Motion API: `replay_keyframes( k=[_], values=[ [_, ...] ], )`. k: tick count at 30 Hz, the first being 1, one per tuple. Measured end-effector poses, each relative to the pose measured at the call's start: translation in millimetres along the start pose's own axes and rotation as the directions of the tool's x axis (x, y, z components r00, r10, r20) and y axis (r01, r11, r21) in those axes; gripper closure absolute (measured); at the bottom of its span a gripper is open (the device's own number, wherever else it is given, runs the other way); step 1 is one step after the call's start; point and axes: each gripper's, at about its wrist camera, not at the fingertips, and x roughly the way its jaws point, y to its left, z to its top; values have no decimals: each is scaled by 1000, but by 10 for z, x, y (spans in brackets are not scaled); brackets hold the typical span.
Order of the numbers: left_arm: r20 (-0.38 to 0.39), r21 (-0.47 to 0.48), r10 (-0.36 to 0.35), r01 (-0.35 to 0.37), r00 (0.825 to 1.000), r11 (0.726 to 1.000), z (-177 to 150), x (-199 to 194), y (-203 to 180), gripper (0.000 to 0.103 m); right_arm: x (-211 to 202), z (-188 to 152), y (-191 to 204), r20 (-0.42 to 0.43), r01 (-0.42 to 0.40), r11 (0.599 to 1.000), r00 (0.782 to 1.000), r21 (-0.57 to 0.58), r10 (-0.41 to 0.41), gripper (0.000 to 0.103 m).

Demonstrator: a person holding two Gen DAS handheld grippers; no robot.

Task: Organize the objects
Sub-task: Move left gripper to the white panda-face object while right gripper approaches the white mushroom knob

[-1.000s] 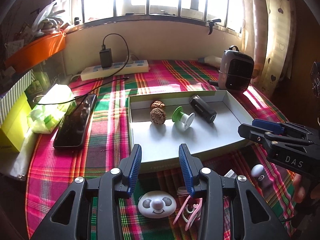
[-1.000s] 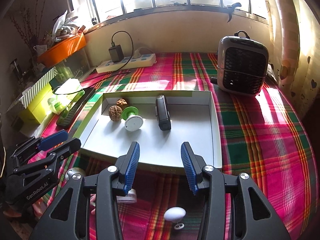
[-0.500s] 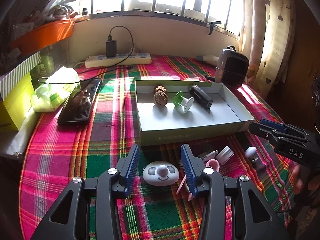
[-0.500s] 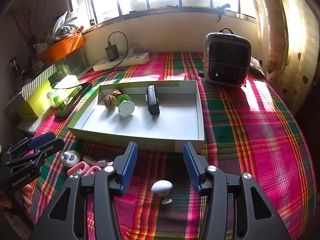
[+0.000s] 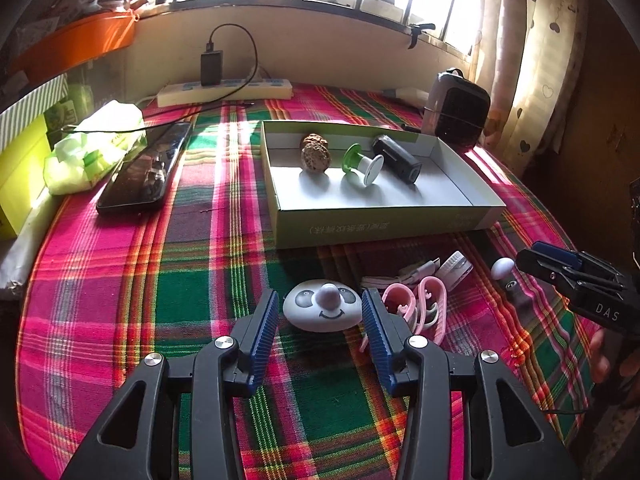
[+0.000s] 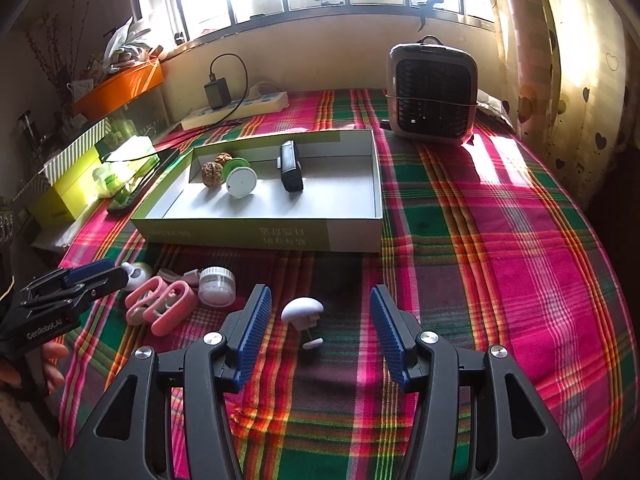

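Both grippers hover low over the plaid table.
Left gripper (image 5: pixel 320 314): jaws wide, flanking the panda-face toy (image 5: pixel 320 310), untouched. Right gripper (image 6: pixel 320 318): jaws opening around the white knob (image 6: pixel 302 309).

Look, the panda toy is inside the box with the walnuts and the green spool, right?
Not quite. The panda toy lies outside the box, on the plaid cloth in front of it, as the left wrist view shows. The walnuts and green spool are inside.
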Motion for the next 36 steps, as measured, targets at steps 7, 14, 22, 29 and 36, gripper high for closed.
replay_keyframes(
  k=[7, 14, 22, 29, 36],
  values=[
    [-20, -1, -6, 6, 1000, 1000, 40, 97, 8, 61, 43, -30, -29, -22, 27, 1000, 999, 8, -27, 50],
    [-27, -16, -24, 23, 999, 1000, 85, 162, 42, 59, 131, -54, -34, -54, 32, 999, 998, 27, -30, 49],
    [-49, -16, -31, 30, 998, 999, 92, 218, 87, 58, 232, -71, 44, -88, 31, 999, 996, 16, -29, 45],
    [-54, 6, -18, 19, 998, 1000, 123, 253, 66, 58, 280, -59, 46, -94, 56, 998, 994, 1, -56, 45],
    [-54, 6, -19, 19, 998, 1000, 140, 270, 72, 58, 301, -67, 71, -95, 92, 994, 991, -57, -97, 45]
  ],
)
